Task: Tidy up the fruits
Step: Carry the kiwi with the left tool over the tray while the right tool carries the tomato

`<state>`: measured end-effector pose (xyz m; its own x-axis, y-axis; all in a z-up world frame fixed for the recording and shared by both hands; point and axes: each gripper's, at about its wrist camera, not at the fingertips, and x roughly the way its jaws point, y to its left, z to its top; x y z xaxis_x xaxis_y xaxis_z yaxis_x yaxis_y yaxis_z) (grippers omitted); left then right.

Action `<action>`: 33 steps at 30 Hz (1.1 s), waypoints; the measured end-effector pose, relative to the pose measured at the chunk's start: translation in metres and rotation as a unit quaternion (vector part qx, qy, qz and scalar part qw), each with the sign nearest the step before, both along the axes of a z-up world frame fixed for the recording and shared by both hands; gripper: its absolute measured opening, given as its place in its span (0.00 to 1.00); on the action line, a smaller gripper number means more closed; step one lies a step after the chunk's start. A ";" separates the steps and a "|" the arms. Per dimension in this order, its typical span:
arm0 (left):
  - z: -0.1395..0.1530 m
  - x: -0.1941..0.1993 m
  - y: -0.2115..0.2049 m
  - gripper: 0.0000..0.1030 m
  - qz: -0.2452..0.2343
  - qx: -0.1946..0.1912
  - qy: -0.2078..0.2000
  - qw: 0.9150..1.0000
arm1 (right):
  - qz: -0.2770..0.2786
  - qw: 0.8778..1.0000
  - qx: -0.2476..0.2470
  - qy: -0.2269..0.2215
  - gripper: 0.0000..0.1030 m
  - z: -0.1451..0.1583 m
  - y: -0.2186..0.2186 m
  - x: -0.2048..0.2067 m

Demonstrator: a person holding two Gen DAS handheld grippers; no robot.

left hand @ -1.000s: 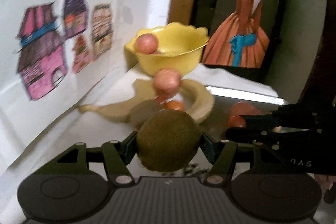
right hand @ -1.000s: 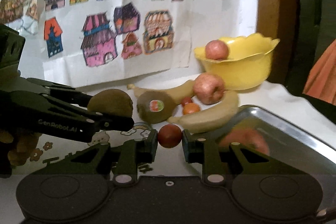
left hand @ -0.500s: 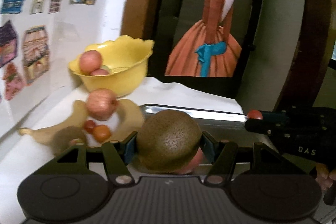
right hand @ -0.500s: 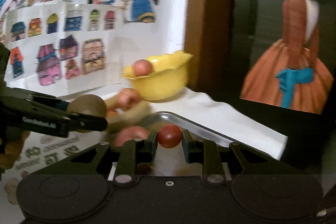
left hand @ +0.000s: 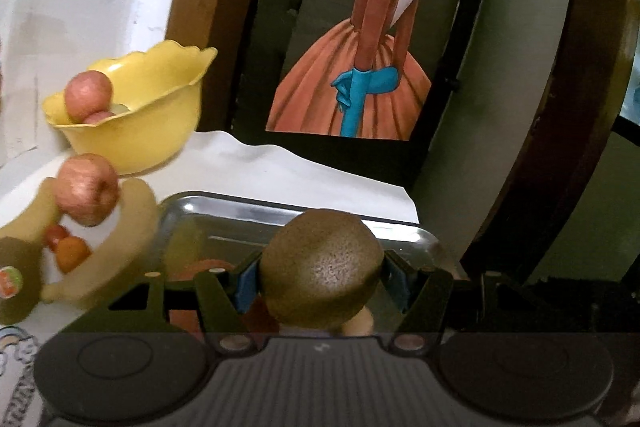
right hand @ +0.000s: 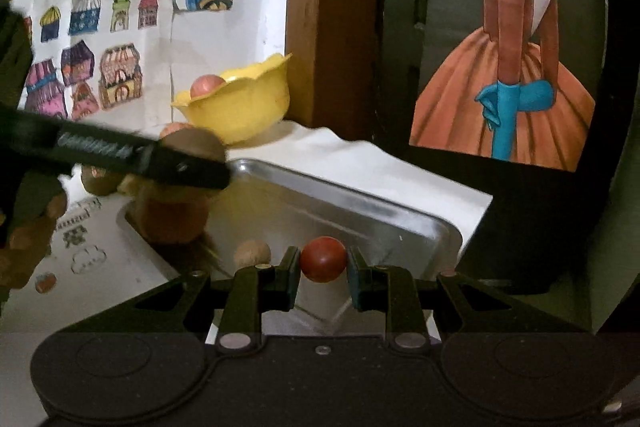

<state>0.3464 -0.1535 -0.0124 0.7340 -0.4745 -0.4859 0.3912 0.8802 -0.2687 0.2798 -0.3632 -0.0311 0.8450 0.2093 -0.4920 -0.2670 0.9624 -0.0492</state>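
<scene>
I'm holding a kiwi clamped in my left gripper over the metal tray, while my right gripper is pinching a small red tomato above the tray's near right corner. The left cam is showing me the loose pile beside the tray: an apple, bananas and a stickered kiwi in front of the yellow bowl. Only the right cam is catching a small tan round fruit sitting in the tray.
</scene>
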 end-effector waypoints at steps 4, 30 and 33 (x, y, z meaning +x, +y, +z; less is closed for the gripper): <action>-0.011 0.012 -0.015 0.65 0.000 0.001 0.006 1.000 | 0.003 1.000 0.003 0.001 0.26 -0.010 -0.001 -0.001; -0.029 0.023 -0.072 0.65 -0.004 0.118 -0.029 0.993 | 0.011 1.000 -0.005 0.005 0.26 -0.029 -0.005 0.009; -0.029 0.024 -0.075 0.65 -0.001 0.130 -0.027 0.991 | 0.012 1.000 -0.009 0.005 0.26 -0.029 -0.005 0.009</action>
<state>0.3702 -0.2284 -0.0419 0.7608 -0.3409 -0.5522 0.4013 0.9159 -0.0126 0.2890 -0.3683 -0.0598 0.8353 0.2199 -0.5040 -0.2899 0.9549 -0.0638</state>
